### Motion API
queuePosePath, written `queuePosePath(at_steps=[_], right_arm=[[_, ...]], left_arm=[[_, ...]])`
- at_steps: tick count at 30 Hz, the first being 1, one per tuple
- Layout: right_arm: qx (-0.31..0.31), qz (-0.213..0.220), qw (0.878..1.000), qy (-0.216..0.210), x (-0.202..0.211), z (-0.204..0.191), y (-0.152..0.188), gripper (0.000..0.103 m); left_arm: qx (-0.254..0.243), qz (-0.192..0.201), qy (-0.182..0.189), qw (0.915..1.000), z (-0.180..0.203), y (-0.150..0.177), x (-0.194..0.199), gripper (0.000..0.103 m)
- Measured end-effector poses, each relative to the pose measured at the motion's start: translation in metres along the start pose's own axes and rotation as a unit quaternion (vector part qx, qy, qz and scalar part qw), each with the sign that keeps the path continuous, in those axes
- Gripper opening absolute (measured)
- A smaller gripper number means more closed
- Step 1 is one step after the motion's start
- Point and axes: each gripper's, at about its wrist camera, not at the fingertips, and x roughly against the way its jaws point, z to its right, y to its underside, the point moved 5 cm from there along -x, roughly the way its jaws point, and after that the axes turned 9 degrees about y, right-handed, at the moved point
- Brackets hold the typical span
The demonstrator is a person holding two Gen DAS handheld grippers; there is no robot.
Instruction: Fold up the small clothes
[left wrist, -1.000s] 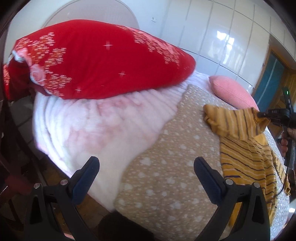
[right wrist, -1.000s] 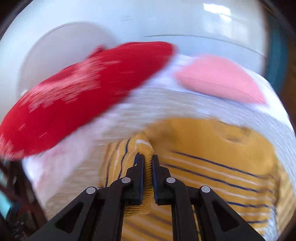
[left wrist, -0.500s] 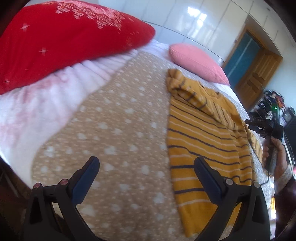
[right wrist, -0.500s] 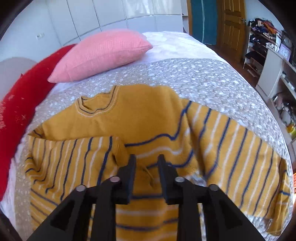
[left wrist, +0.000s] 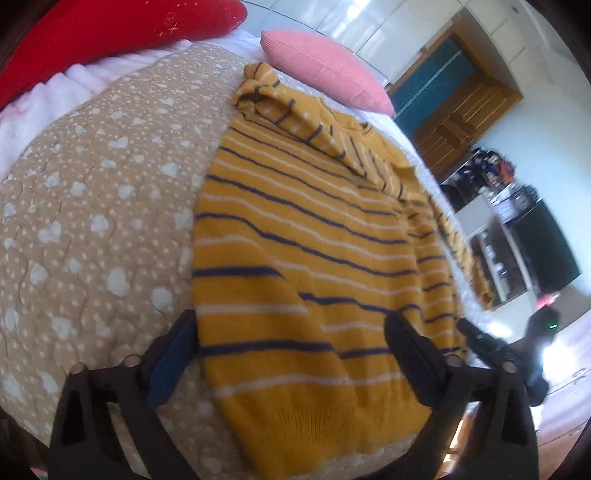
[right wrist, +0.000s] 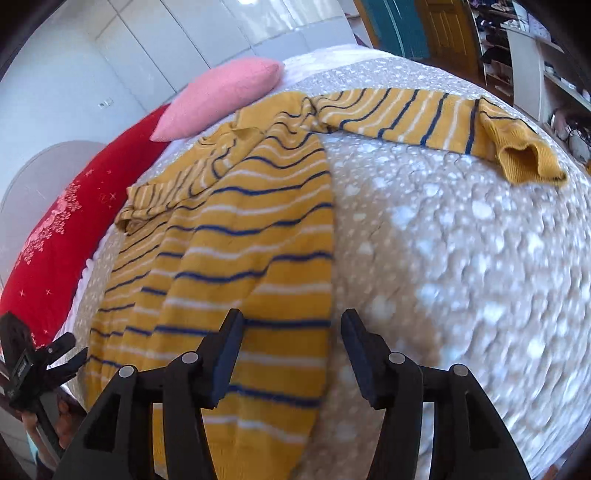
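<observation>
A mustard sweater with navy and white stripes [left wrist: 306, 236] lies flat on the beige spotted bedspread [left wrist: 92, 206]. Its left sleeve is folded across the chest. In the right wrist view the sweater [right wrist: 236, 236] has its other sleeve [right wrist: 424, 110] stretched out to the right. My left gripper [left wrist: 291, 354] is open, its jaws wide apart over the hem near the bed's front edge. My right gripper [right wrist: 291, 350] is open over the hem's right side edge, holding nothing. The right gripper also shows in the left wrist view [left wrist: 480, 343], blurred, and the left gripper in the right wrist view [right wrist: 55, 354].
A pink pillow [left wrist: 325, 66] and a red pillow [left wrist: 110, 26] lie at the head of the bed; both show in the right wrist view, pink [right wrist: 221, 96] and red [right wrist: 55, 236]. A wooden door [left wrist: 465, 110] and cluttered shelves [left wrist: 517, 229] stand beyond the bed.
My right gripper let go of the sleeve, opened and moved back to the hem's right edge. My left gripper swung from the pillows to the sweater's hem.
</observation>
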Motion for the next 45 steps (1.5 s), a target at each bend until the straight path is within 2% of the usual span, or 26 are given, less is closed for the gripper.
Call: queuePosePath(at_steps=[1, 2, 3, 4, 6, 9, 11, 14, 16, 18, 21, 23, 26, 29, 31, 33, 37, 38, 39, 40, 43, 45], right_arm=[[0.001, -0.001, 1.000, -0.009, -0.002, -0.009, 0.003, 0.059], [0.006, -0.004, 1.000, -0.015, -0.004, -0.017, 0.004, 0.053], [0.011, -0.008, 1.000, -0.018, -0.006, -0.022, 0.002, 0.042], [0.012, -0.016, 0.999, -0.030, -0.009, -0.027, 0.001, 0.011], [-0.005, -0.019, 0.998, -0.059, -0.007, -0.028, -0.005, 0.012], [-0.006, -0.006, 0.997, -0.078, 0.019, -0.029, -0.003, 0.010], [-0.009, -0.001, 0.996, -0.093, 0.038, -0.022, 0.002, 0.010], [-0.016, -0.002, 0.995, -0.094, 0.053, -0.006, 0.012, 0.012], [-0.034, 0.002, 0.996, -0.081, 0.052, 0.010, 0.012, 0.016], [-0.060, 0.018, 0.997, -0.046, 0.051, 0.033, 0.000, 0.016], [-0.102, 0.045, 0.994, 0.003, 0.047, 0.070, -0.022, 0.019], [-0.120, 0.059, 0.990, 0.049, 0.038, 0.094, -0.039, 0.031], [-0.167, 0.068, 0.981, 0.078, 0.019, 0.125, -0.063, 0.044], [-0.189, 0.091, 0.967, 0.142, 0.011, 0.147, -0.083, 0.045], [-0.177, 0.100, 0.959, 0.197, 0.010, 0.159, -0.095, 0.045], [-0.150, 0.108, 0.955, 0.232, 0.008, 0.161, -0.104, 0.045], [-0.089, 0.109, 0.959, 0.244, -0.005, 0.151, -0.120, 0.045], [-0.075, 0.106, 0.964, 0.231, -0.007, 0.148, -0.123, 0.037], [-0.063, 0.099, 0.970, 0.214, -0.009, 0.146, -0.127, 0.024], [-0.057, 0.092, 0.974, 0.201, -0.009, 0.145, -0.130, 0.007], [-0.093, 0.113, 0.976, 0.163, 0.011, 0.154, -0.151, 0.006], [-0.143, 0.131, 0.970, 0.148, 0.028, 0.173, -0.166, 0.006]], left_arm=[[-0.015, -0.003, -0.039, 0.9991, 0.001, 0.003, -0.003, 0.064], [-0.023, -0.007, -0.075, 0.9969, 0.000, 0.002, -0.003, 0.032], [-0.012, -0.013, -0.065, 0.9977, -0.001, 0.000, -0.001, 0.016], [0.010, -0.018, -0.042, 0.9989, -0.003, -0.003, 0.004, 0.016], [0.021, -0.009, -0.041, 0.9989, -0.007, -0.008, 0.020, 0.015], [0.018, 0.004, -0.038, 0.9991, -0.001, -0.008, 0.043, 0.013], [0.008, 0.013, -0.043, 0.9990, 0.004, -0.003, 0.062, 0.004], [-0.007, 0.023, -0.069, 0.9973, 0.001, 0.009, 0.078, 0.004], [-0.007, 0.025, -0.078, 0.9966, -0.005, 0.011, 0.082, 0.014], [-0.001, 0.031, -0.084, 0.9960, -0.011, 0.011, 0.086, 0.041], [0.000, 0.061, -0.095, 0.9936, -0.017, 0.007, 0.103, 0.055], [-0.002, 0.072, -0.102, 0.9922, -0.017, 0.004, 0.110, 0.060], [-0.008, 0.076, -0.107, 0.9913, -0.013, -0.001, 0.112, 0.060], [-0.014, 0.073, -0.114, 0.9907, -0.007, -0.001, 0.110, 0.060], [-0.017, 0.070, -0.115, 0.9908, -0.003, -0.002, 0.109, 0.060], [-0.021, 0.068, -0.117, 0.9905, 0.000, -0.003, 0.106, 0.060], [-0.022, 0.060, -0.116, 0.9912, 0.003, -0.005, 0.096, 0.060], [-0.021, 0.058, -0.114, 0.9915, 0.005, -0.005, 0.093, 0.060], [-0.022, 0.056, -0.113, 0.9918, 0.006, -0.006, 0.090, 0.060], [-0.023, 0.053, -0.110, 0.9922, 0.009, -0.006, 0.088, 0.060], [-0.032, 0.050, -0.104, 0.9928, 0.015, -0.007, 0.085, 0.060], [-0.034, 0.050, -0.103, 0.9928, 0.015, -0.009, 0.084, 0.060]])
